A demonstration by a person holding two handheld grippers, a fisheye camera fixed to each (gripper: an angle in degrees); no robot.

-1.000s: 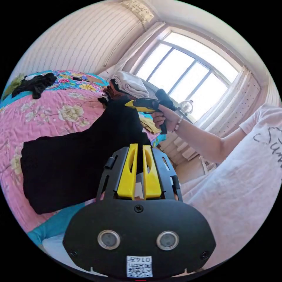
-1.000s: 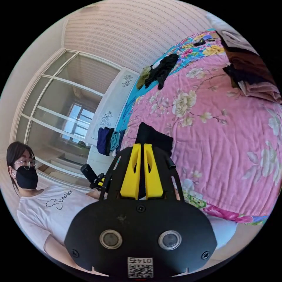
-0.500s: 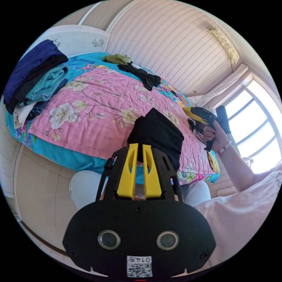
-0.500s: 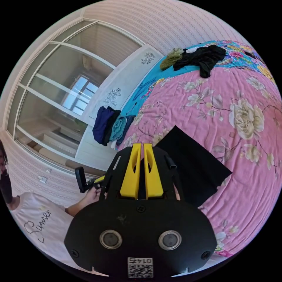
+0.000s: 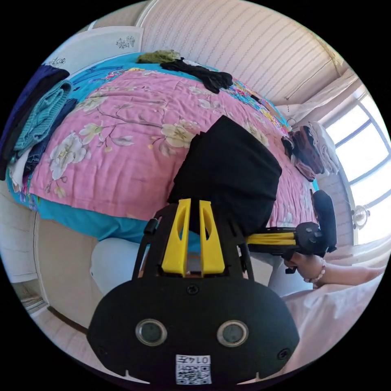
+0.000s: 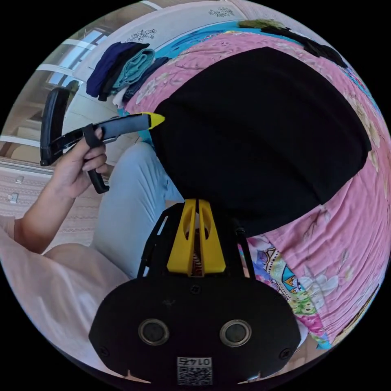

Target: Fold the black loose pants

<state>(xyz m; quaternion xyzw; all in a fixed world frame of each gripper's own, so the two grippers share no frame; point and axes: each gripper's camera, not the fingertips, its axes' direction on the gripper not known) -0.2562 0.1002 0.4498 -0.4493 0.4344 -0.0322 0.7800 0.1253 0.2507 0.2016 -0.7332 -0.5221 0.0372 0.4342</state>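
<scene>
Pants (image 6: 260, 126) hang pinched in both grippers' fingers (image 5: 191, 216).

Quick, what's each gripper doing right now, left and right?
Left gripper: shut on the black pants.
Right gripper: shut on the black pants too.

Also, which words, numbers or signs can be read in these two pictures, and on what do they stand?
White square sticker on the left gripper's black body: digits too small to read.
White sticker on the right gripper's body: likewise unreadable.
No other text.
</scene>
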